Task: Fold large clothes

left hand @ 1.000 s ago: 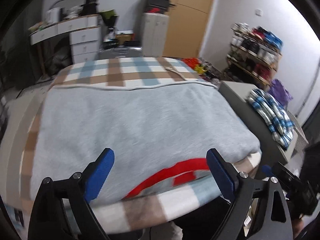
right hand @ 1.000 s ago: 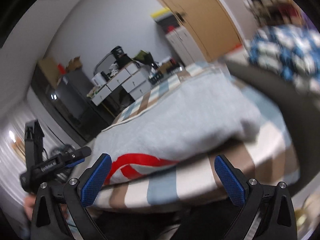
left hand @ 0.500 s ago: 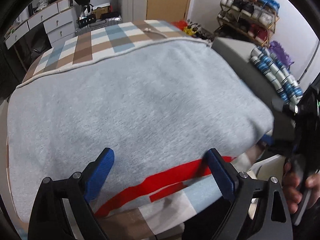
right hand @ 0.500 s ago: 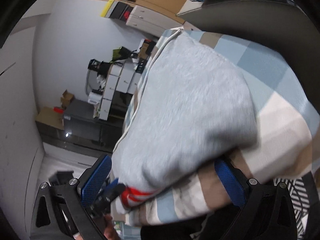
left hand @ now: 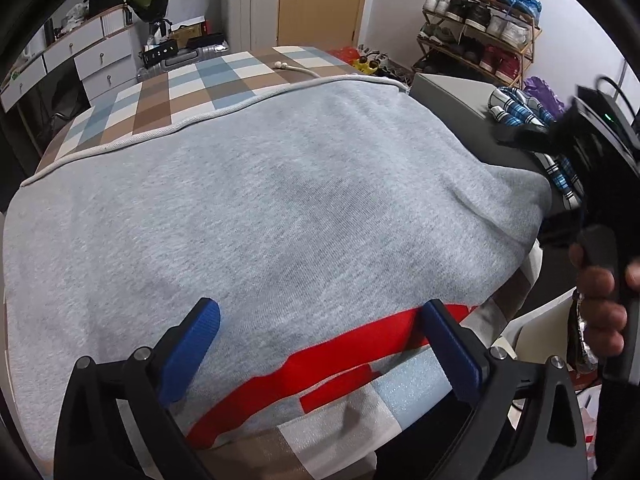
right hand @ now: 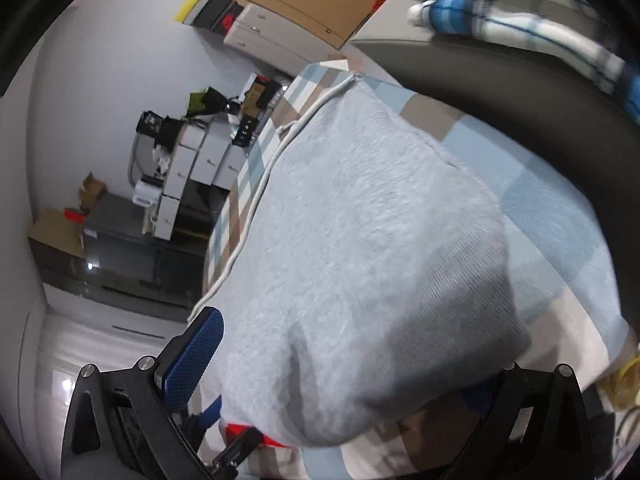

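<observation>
Blue-padded fingers of left gripper (left hand: 320, 340) spread wide, nothing clasped, hovered above near hem of grey fleece sweatshirt with red print (left hand: 280, 208). Right gripper (right hand: 344, 364) likewise parted, sweatshirt corner bulged between fingers; grip not confirmed. Sweatshirt laid flat on checked blue-brown-white bedcover (left hand: 208, 80).

Even, soft indoor light fills both fisheye views, whose edges bend and darken into a black rim, with motion blur smearing the right side.
</observation>
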The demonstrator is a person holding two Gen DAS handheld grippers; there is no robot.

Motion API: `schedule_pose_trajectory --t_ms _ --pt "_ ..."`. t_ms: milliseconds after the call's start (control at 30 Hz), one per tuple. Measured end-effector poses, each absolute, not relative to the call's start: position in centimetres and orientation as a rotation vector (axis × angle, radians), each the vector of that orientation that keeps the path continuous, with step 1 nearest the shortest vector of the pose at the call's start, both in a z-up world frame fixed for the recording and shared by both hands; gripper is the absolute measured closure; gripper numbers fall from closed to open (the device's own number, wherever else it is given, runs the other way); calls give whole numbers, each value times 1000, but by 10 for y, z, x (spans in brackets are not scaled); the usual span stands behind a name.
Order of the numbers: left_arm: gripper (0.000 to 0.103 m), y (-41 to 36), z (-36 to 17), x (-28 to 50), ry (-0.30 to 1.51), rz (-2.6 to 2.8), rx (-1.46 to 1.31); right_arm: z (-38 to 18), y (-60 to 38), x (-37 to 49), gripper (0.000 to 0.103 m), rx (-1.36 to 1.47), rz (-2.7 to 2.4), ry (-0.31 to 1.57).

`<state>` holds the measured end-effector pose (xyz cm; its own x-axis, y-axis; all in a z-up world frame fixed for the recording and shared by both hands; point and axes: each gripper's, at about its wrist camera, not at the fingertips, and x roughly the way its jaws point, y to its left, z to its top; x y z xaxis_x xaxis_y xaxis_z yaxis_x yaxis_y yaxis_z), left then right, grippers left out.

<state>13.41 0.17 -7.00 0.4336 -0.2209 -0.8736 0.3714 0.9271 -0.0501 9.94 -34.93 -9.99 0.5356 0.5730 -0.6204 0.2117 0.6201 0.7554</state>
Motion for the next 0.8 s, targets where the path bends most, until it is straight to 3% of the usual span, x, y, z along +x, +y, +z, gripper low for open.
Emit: schedule_pose_trajectory --t_ms 200,367,467,800 --pt "5 8 -69 127 1006 -391 96 -74 -346 129 0 792 317 1049" --pt "5 6 -69 126 998 -396 89 -8 -355 129 0 522 206 871" --pt "5 7 -69 127 1002 -401 83 10 -365 120 0 508 200 807" --pt "5 23 -61 129 1038 -417 -20 -62 -377 30 0 777 225 932"
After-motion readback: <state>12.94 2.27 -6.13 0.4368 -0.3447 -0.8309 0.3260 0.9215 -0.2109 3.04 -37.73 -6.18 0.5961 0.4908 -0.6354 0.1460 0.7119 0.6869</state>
